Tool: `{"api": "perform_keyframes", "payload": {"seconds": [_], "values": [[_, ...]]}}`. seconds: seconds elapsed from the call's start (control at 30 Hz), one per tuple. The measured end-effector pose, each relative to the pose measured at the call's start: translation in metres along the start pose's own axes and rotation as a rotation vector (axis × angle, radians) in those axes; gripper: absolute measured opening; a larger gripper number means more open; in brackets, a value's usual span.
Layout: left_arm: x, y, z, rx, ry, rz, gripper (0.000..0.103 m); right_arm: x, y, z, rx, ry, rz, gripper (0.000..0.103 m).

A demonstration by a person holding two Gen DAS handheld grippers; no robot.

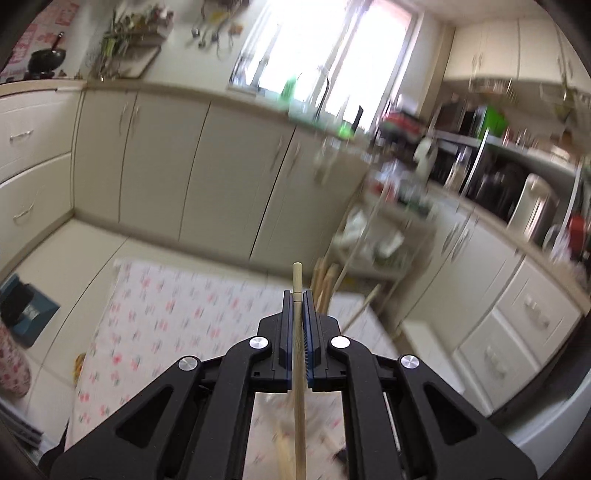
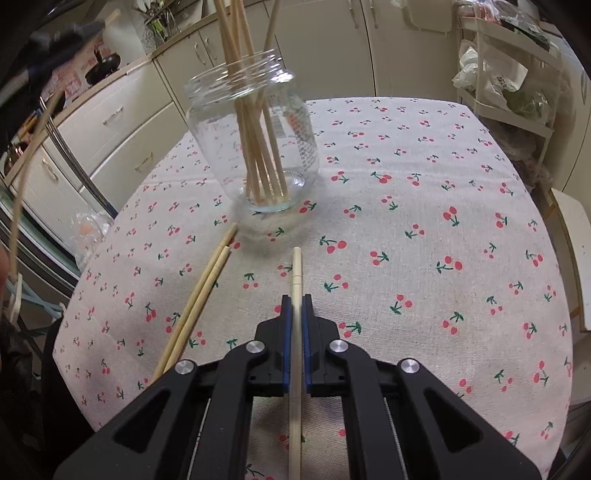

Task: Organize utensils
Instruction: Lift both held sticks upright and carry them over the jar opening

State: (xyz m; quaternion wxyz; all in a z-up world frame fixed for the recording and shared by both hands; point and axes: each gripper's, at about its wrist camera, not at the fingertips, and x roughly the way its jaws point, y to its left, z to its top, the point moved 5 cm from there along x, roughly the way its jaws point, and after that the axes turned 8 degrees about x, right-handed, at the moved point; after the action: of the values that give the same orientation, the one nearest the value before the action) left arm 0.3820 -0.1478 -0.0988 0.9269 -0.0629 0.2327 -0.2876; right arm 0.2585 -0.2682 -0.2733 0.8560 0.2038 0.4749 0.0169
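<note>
My left gripper [image 1: 297,295] is shut on a wooden chopstick [image 1: 297,277], held high above the cherry-print table [image 1: 155,295]; the view is blurred. My right gripper [image 2: 295,299] is shut on a pale chopstick [image 2: 296,266], just above the tablecloth [image 2: 424,221]. A clear glass jar [image 2: 255,144] with several chopsticks [image 2: 258,155] standing in it is ahead and slightly left of the right gripper. Two loose chopsticks [image 2: 199,299] lie side by side on the cloth to the left. The left gripper [image 2: 55,33] with its chopstick shows blurred at the upper left of the right wrist view.
Cream kitchen cabinets [image 1: 166,158] run behind the table. A wire rack with bags [image 2: 506,77] stands to the right of the table. A white stool [image 2: 576,254] sits by the table's right edge. Jar chopstick tops [image 1: 325,284] show blurred in the left wrist view.
</note>
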Motion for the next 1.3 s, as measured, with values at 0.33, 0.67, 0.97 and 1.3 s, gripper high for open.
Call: {"api": "perform_keyframes", "payload": {"seconds": [0.33, 0.67, 0.97, 1.3], "values": [[0.003, -0.013, 0.058, -0.025, -0.211, 0.038, 0.005, -0.002, -0.011, 0.002, 0.092, -0.021, 0.081, 0.006], [0.049, 0.000, 0.070, -0.108, -0.268, 0.134, 0.005, -0.004, -0.016, 0.003, 0.136, -0.028, 0.128, 0.006], [0.076, 0.003, 0.067, -0.098, -0.322, 0.206, 0.005, -0.006, -0.017, 0.005, 0.152, -0.042, 0.143, 0.006], [0.092, -0.015, 0.040, 0.002, -0.307, 0.239, 0.005, -0.013, -0.028, 0.010, 0.208, -0.078, 0.169, 0.006]]}}
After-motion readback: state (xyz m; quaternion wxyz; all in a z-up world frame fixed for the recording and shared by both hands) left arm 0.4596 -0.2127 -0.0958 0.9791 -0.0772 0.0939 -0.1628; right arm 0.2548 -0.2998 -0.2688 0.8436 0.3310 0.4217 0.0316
